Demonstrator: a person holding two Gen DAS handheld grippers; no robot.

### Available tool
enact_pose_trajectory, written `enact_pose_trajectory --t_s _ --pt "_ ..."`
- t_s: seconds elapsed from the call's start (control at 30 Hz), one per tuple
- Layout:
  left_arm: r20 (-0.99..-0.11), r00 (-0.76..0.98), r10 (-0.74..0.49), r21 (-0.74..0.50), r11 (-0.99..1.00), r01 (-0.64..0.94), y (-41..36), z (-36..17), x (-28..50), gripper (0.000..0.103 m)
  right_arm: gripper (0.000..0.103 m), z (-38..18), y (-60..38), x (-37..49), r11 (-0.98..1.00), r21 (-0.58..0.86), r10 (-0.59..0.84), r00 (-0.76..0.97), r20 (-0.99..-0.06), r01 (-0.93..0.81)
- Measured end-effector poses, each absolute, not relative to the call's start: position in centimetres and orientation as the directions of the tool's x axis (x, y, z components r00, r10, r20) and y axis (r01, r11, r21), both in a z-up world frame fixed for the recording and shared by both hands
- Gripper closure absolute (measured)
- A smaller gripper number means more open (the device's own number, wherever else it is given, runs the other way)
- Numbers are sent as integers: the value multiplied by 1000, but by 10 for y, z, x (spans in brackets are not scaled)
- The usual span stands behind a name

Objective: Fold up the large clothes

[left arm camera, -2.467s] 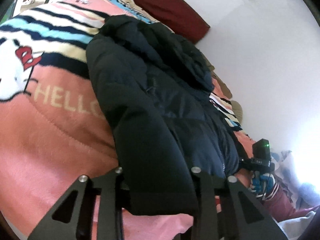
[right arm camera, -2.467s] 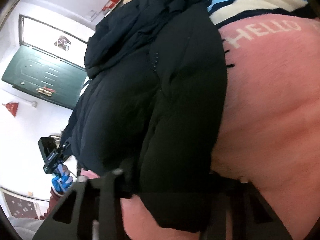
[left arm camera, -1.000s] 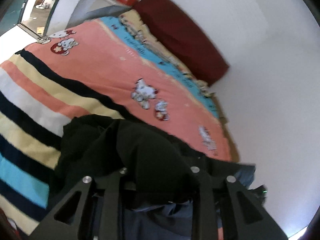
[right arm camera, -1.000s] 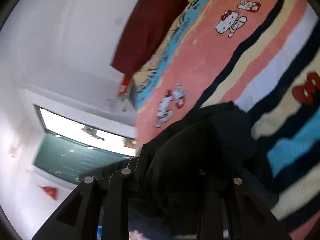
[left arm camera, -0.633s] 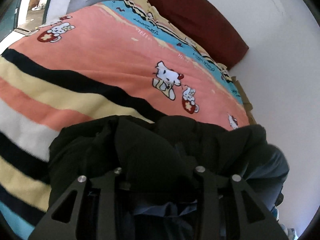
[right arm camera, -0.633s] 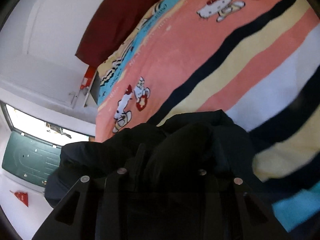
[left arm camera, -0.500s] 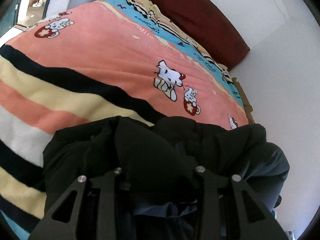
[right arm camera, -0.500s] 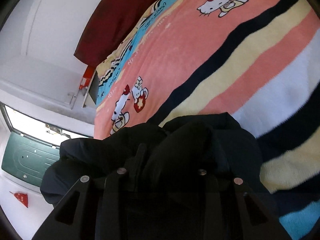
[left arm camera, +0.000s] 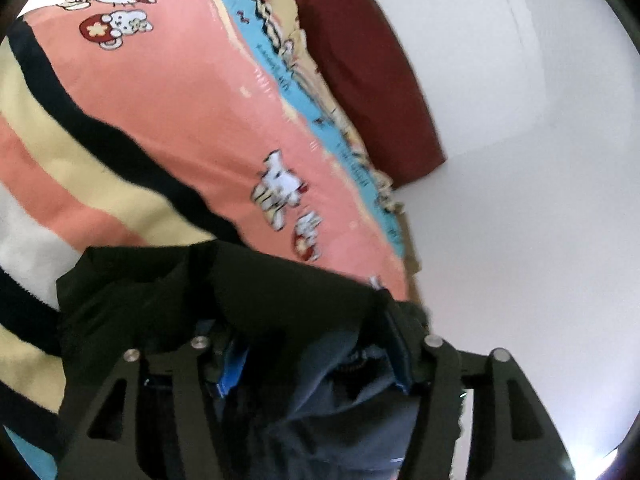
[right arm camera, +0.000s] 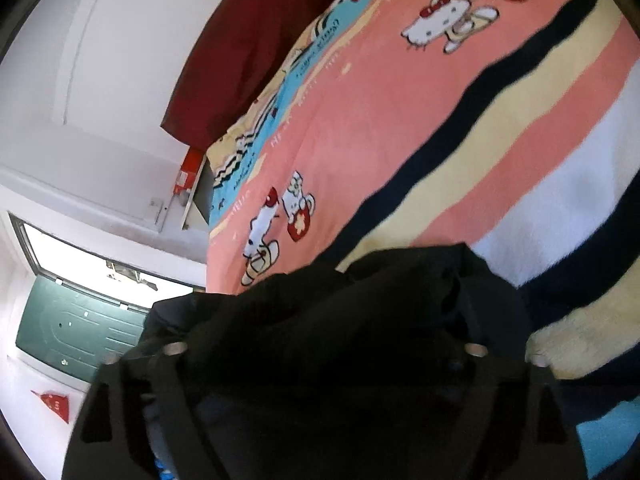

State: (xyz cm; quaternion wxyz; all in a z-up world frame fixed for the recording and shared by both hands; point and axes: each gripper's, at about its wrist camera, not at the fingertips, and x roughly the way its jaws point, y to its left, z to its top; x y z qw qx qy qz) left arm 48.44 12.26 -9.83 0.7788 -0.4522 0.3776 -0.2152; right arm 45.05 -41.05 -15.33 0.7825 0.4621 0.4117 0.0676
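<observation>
A dark navy padded jacket (left arm camera: pixel 260 300) lies bunched on the striped pink cartoon blanket (left arm camera: pixel 180 120), filling the bottom of both views. My left gripper (left arm camera: pixel 316 344) sits low over it. Its jaws are opening, the blue pads (left arm camera: pixel 226 376) stand clear, and loose jacket fabric lies between the fingers. In the right wrist view the jacket (right arm camera: pixel 360 300) drapes over and between the fingers of my right gripper (right arm camera: pixel 324 348). Those jaws are opening too and stand wide apart, not pressing on the cloth. The fingertips are partly hidden by fabric.
A dark red pillow (left arm camera: pixel 372 80) leans on the white wall (left arm camera: pixel 520 200) at the head of the bed. The blanket (right arm camera: pixel 400 120) stretches ahead of the jacket. A green door (right arm camera: pixel 72 332) and a red box (right arm camera: pixel 188 172) stand beside the bed.
Both grippers came down toward the bed with the jacket's edge. Their fingers, shut on the fabric before, have spread apart and let it go. The jacket now rests on the blanket.
</observation>
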Motion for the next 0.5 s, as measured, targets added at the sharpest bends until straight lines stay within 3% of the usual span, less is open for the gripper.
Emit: enact_pose_trajectory --t_s 0.27,0.5 --pt "-364 702 -612 -854 521 12 150 -44 464 46 13 -104 -419 435 644 732 409 709 -574 222" --pt "-534 680 -502 -632 772 73 104 2 430 46 13 -43 -387 416 800 594 362 722 -590 85"
